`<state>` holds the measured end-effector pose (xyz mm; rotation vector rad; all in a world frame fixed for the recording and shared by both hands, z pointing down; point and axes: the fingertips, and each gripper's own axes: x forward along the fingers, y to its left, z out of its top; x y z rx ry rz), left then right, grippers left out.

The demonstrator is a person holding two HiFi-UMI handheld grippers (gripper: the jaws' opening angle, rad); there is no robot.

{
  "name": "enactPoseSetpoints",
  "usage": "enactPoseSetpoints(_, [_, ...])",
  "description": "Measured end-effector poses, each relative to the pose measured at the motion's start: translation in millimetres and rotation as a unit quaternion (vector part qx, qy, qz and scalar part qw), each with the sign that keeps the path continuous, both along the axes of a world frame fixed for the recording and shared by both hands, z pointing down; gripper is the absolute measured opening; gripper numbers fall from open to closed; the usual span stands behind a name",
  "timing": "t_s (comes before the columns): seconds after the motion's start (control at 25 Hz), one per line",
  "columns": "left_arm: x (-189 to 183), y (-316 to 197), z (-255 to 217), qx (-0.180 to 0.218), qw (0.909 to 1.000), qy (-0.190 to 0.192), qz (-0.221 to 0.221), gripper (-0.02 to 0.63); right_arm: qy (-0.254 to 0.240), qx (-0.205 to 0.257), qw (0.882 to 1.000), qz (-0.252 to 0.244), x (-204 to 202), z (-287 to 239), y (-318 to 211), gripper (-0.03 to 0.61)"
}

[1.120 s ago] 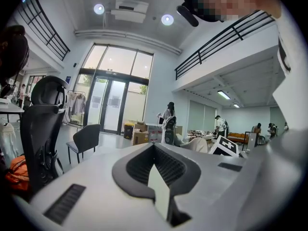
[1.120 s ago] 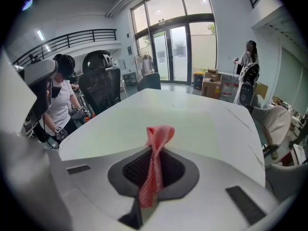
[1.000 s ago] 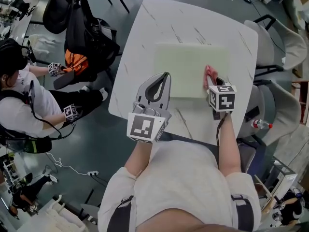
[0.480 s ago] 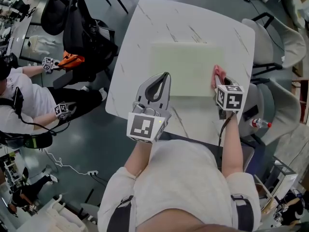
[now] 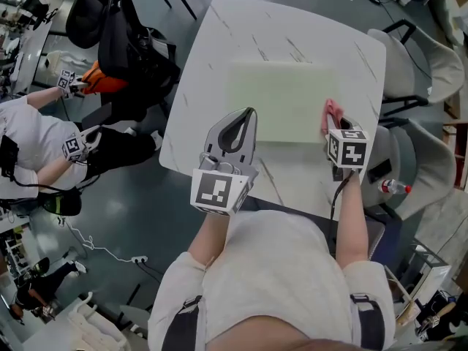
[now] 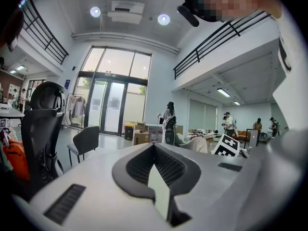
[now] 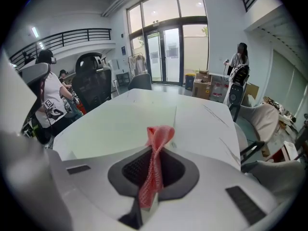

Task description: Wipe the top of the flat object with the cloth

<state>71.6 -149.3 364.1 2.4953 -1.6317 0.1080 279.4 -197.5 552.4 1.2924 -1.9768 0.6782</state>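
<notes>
Pink cloth (image 5: 333, 112) in right tongs (image 5: 335, 124) at mat's (image 5: 278, 101) edge, left tongs (image 5: 252, 112) closed, chairs (image 5: 411, 72) nearby

A white marble-veined table (image 5: 212, 72) is flanked by a black office chair (image 5: 91, 17) (upper left) and pale shell chairs (image 5: 435, 72); a red-capped clear bottle (image 5: 395, 188) is seen near the latter.

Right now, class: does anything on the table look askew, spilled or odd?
Nothing spilled; the green board lies square on the table. One oddity: the right hand-held gripper pinches the red cloth into a twisted strip, not spread flat.
</notes>
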Motion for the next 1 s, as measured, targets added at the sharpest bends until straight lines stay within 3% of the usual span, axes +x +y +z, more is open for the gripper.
enactPoseSetpoints(0.72, [-7.6, 24.1, 0.1, -0.002, 0.9999, -0.002, 0.012, 0.014, -0.002, -0.003, 1.0, -0.002, 4.8, 1.1, 56.3, 0.029])
enactPoseSetpoints(1.0, [-36.6, 36.8, -1.3, -0.004, 1.0, 0.001, -0.002, 0.014, 0.001, -0.007, 1.0, -0.015, -24.7, 0.6, 61.0, 0.029])
